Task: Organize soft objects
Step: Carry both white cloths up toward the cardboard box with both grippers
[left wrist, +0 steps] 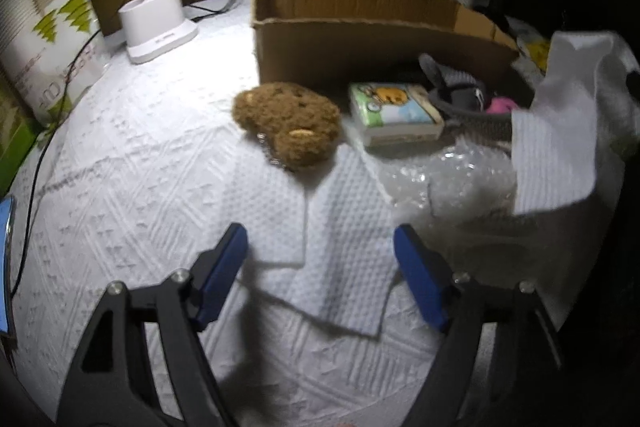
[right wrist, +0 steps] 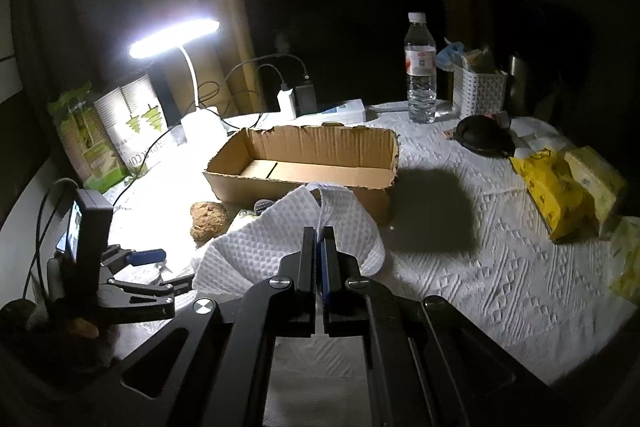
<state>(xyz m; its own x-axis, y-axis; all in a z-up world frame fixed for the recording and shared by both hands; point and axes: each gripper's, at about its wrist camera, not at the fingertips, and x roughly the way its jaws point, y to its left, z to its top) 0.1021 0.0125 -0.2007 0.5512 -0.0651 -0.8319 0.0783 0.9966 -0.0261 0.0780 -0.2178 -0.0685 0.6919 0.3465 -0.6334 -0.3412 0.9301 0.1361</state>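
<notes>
Paper towel up in my right tool, left one open and empty

My right tool (right wrist: pixel 319 239) is clamped tight on a white paper towel (right wrist: pixel 280 247), held up off the counter (right wrist: pixel 460 267). My left tool (left wrist: pixel 320 267) sits wide open over another towel sheet (left wrist: pixel 344 259) lying flat. Further back there's a brown plush (left wrist: pixel 286 125) beside a tissue pack (left wrist: pixel 394 113), then the cardboard box (right wrist: pixel 304 163), standing open.

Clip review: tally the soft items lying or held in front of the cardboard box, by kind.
Brown plush toy: 1
Tissue pack: 1
Bubble wrap: 1
Paper towel sheets: 2, one flat, one held by the right hand-held gripper
Total: 5
</notes>
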